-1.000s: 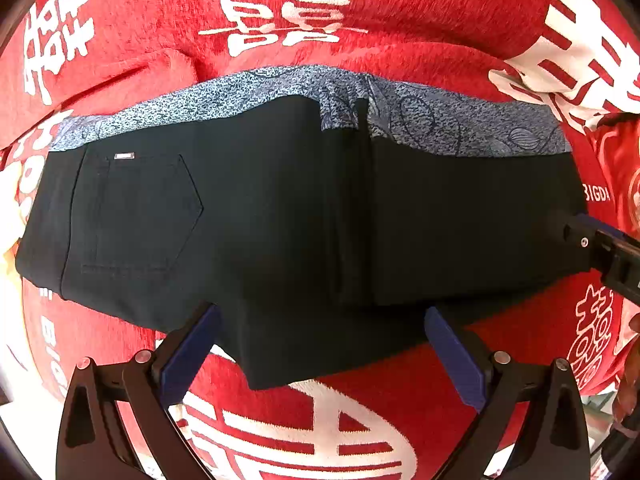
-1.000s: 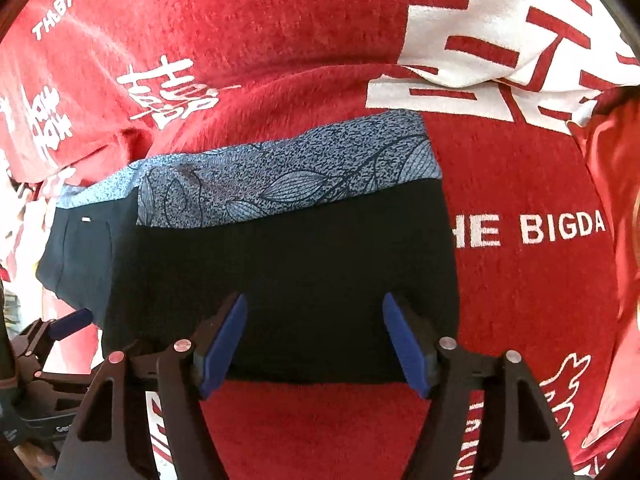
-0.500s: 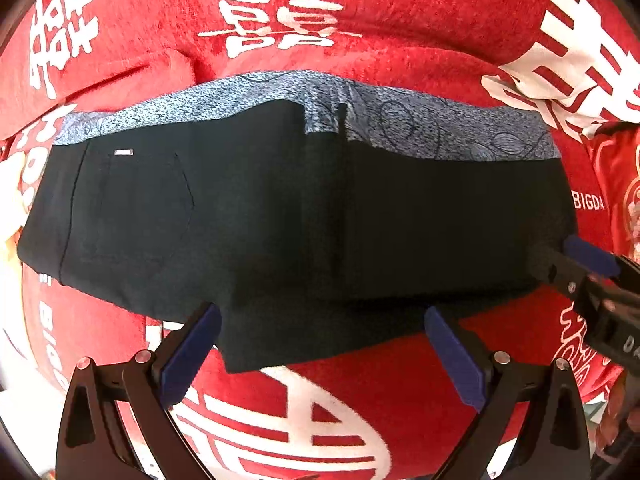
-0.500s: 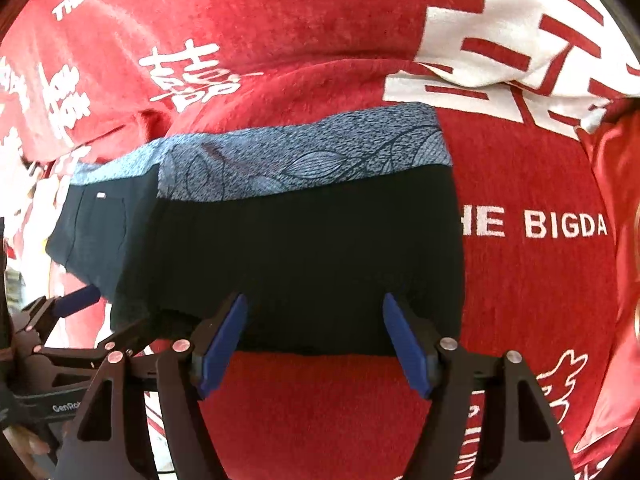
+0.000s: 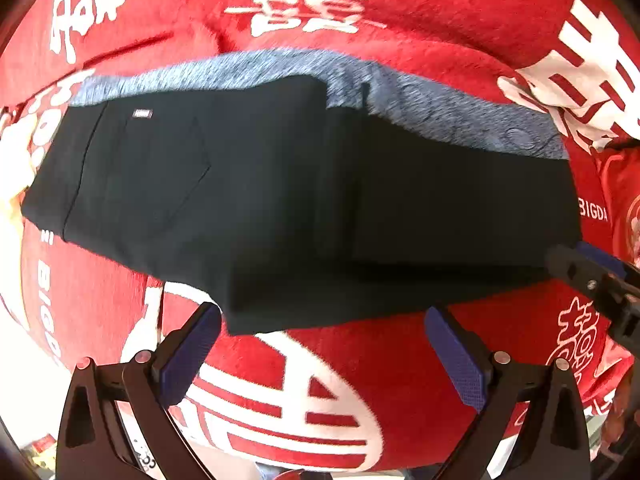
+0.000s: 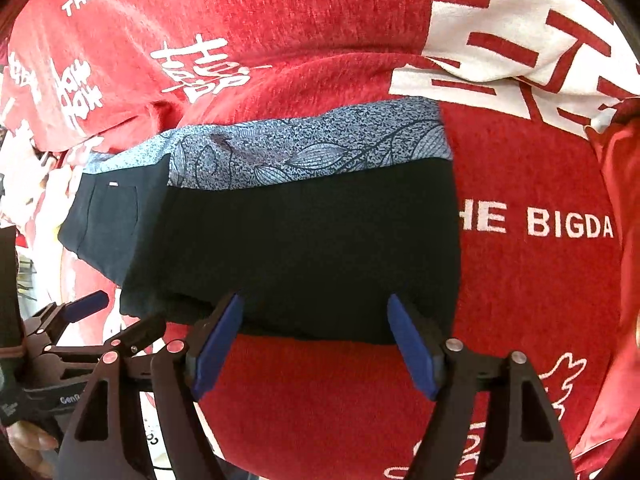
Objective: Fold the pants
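Black pants [image 5: 304, 200], folded flat, patterned grey-blue lining strip along far edge; lying on red blanket [image 5: 400, 352] with white characters. Left gripper [image 5: 320, 344]: jaws wide apart, empty, just short of the near hem. Right gripper [image 6: 316, 332]: jaws spread wide, gripping nothing, pad tips over the pants' near edge.

The folded black pants [image 5: 304, 200] lay across the middle of the red blanket [image 5: 400, 364] and took up most of its width. A bare strip of blanket ran along the near edge, under the left claw [image 5: 320, 360] and the right claw [image 6: 316, 344], both spread wide with nothing between them. To the right of the pants the blanket was clear. The left claw's frame crowded the near left corner in the right wrist view.
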Motion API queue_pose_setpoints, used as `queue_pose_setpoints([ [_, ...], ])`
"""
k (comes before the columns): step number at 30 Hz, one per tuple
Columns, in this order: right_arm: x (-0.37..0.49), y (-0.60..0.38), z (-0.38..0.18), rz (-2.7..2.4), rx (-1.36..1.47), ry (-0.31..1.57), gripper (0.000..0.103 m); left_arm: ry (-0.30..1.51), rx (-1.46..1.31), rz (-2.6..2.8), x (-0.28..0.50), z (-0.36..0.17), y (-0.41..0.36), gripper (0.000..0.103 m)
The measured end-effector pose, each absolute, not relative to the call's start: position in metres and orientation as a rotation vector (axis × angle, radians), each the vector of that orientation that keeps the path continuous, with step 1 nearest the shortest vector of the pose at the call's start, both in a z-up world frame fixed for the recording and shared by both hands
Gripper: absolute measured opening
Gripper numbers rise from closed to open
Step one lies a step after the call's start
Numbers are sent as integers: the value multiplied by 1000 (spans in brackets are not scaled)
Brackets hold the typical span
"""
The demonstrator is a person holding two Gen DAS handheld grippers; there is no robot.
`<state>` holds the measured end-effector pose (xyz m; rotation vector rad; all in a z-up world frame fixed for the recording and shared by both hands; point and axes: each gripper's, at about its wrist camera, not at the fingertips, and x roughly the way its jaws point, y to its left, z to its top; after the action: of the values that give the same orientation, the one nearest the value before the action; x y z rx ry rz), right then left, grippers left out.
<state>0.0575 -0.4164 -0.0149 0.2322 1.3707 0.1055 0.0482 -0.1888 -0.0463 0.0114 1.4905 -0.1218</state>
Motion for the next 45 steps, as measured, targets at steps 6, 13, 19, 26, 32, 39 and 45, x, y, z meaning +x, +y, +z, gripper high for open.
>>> queue_pose_setpoints([
  [6,53,-407,-10,62,231,1374,79,1554,-54,-124,46,-61,-147,102],
  [13,51,-356,-6,99,180,1392,79,1540,-92,-55,54,-61,-93,102],
  [19,62,-288,-4,189,130,1391,79,1499,-152,-21,61,-55,-50,102],
  [26,78,-235,-12,245,60,1402,79,1391,-268,70,74,-47,17,102],
  [32,80,-219,-34,249,18,1423,79,1299,-435,126,86,-52,75,102],
  [39,74,-217,-42,233,10,1417,80,1231,-688,-10,92,-78,96,102],
  [45,73,-214,-43,225,-3,1417,82,1163,-836,-84,94,-91,112,102],
])
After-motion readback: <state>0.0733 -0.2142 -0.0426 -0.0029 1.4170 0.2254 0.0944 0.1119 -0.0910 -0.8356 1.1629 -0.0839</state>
